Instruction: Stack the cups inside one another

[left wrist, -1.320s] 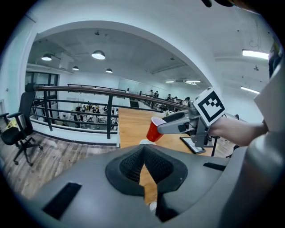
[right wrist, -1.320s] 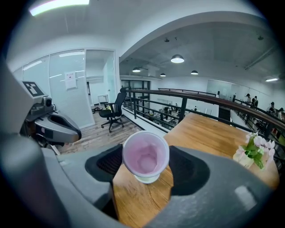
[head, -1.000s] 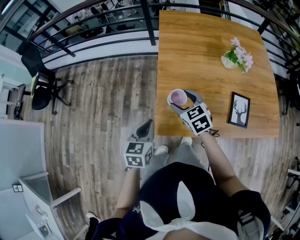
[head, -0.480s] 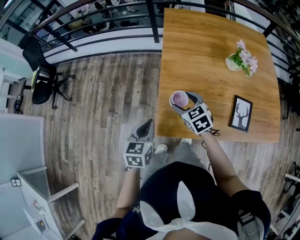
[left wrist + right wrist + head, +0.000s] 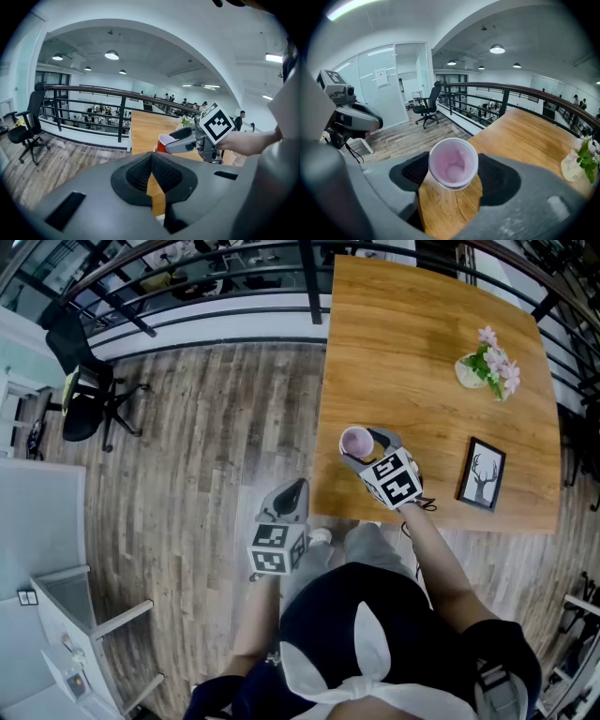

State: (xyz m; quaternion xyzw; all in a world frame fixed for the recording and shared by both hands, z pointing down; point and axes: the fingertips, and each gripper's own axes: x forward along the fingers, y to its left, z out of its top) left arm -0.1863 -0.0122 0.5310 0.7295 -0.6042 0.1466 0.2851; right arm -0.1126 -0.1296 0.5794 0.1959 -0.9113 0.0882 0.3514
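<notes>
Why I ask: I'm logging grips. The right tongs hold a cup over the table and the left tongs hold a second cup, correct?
Not quite. The left gripper view shows the left tongs shut and empty. The right tongs do hold a cup over the table.

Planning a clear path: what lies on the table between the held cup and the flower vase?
Only bare tabletop lies between the cup in the right gripper and the flower vase; the head view shows it.
</notes>
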